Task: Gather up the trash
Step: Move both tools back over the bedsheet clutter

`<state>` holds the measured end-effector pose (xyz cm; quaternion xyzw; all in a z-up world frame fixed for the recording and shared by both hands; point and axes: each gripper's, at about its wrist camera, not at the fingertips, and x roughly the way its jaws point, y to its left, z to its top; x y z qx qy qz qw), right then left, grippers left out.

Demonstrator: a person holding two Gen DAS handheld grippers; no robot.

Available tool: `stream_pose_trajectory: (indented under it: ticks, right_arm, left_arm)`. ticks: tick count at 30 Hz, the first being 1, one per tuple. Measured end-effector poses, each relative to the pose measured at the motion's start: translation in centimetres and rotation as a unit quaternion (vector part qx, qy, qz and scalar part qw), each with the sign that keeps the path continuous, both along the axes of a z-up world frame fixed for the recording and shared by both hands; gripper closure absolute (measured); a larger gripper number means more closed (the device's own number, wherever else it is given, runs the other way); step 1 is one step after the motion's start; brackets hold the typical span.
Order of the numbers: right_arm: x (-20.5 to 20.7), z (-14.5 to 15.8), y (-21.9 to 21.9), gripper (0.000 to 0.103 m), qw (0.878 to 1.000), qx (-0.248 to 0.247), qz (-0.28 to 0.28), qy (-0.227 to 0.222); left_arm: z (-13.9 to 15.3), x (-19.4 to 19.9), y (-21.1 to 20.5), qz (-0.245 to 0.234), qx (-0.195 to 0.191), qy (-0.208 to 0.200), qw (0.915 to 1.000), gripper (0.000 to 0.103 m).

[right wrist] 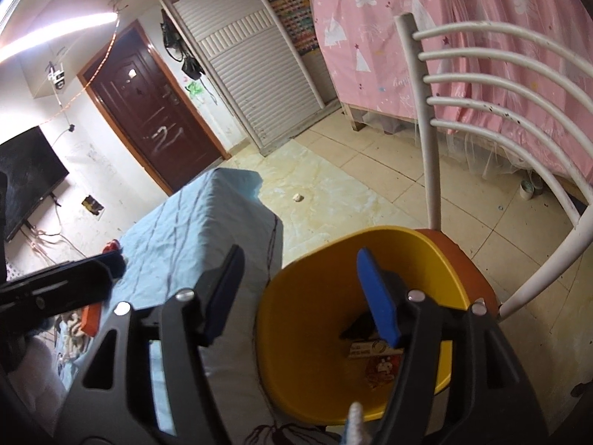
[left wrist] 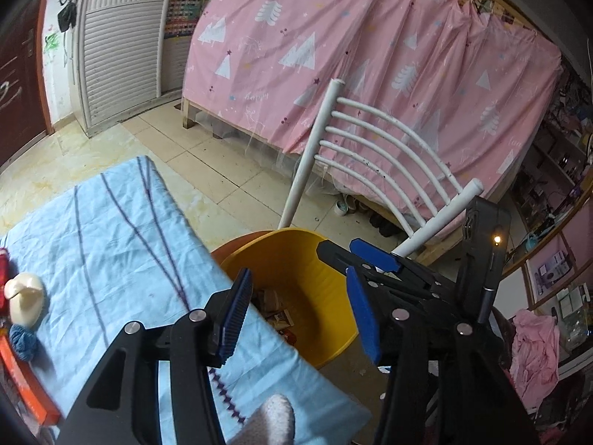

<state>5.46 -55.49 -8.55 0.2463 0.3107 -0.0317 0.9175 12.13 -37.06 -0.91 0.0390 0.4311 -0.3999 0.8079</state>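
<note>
A yellow bin stands on an orange chair seat beside the table; it also shows in the right wrist view. Several wrappers lie at its bottom, seen too in the right wrist view. My left gripper is open and empty, held over the table edge and the bin. My right gripper is open and empty above the bin's rim. The right gripper also appears in the left wrist view, above the bin's far side.
The table has a light blue cloth. On its left lie a cream object, a blue yarn ball and an orange box. A white chair back, a pink curtain and tiled floor lie beyond.
</note>
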Motion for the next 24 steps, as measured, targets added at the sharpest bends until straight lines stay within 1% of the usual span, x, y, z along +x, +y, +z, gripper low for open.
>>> stream_pose_trajectory:
  ticks: [5, 7, 9, 11, 15, 17, 19, 24]
  right_arm:
    - [0.3, 1.3, 2.1, 0.041, 1.0, -0.009, 0.014, -0.002]
    - [0.4, 1.8, 3.1, 0.041, 1.0, -0.015, 0.022, -0.003]
    - [0.8, 2.3, 4.1, 0.041, 0.999, -0.022, 0.033, -0.003]
    - [1.3, 2.9, 5.4, 0.04, 0.999, -0.028, 0.044, -0.004]
    - [2.2, 3.6, 8.0, 0.038, 0.997, -0.038, 0.069, -0.006]
    - [2.7, 3.9, 9.5, 0.037, 0.996, -0.043, 0.083, -0.006]
    - [3.3, 4.1, 11.2, 0.037, 0.994, -0.05, 0.099, -0.004]
    - [4.2, 4.6, 15.0, 0.037, 0.989, -0.062, 0.131, -0.002]
  left_arm:
    - [0.8, -0.4, 2.8, 0.008, -0.017, 0.0, 0.9998, 0.058]
    - [1.1, -0.7, 4.1, 0.012, -0.024, -0.003, 0.9996, 0.054]
    - [1.3, -1.0, 5.6, 0.021, -0.029, -0.007, 0.9993, 0.052]
    - [1.6, -1.3, 7.1, 0.033, -0.025, -0.014, 0.9991, 0.051]
    - [2.2, -1.6, 10.6, 0.065, -0.013, -0.029, 0.9974, 0.048]
    - [2.4, -1.7, 12.4, 0.083, -0.011, -0.038, 0.9957, 0.045]
    - [2.7, -1.9, 14.3, 0.105, -0.01, -0.049, 0.9932, 0.039]
    - [3.3, -1.7, 18.2, 0.141, -0.013, -0.058, 0.9882, 0.036]
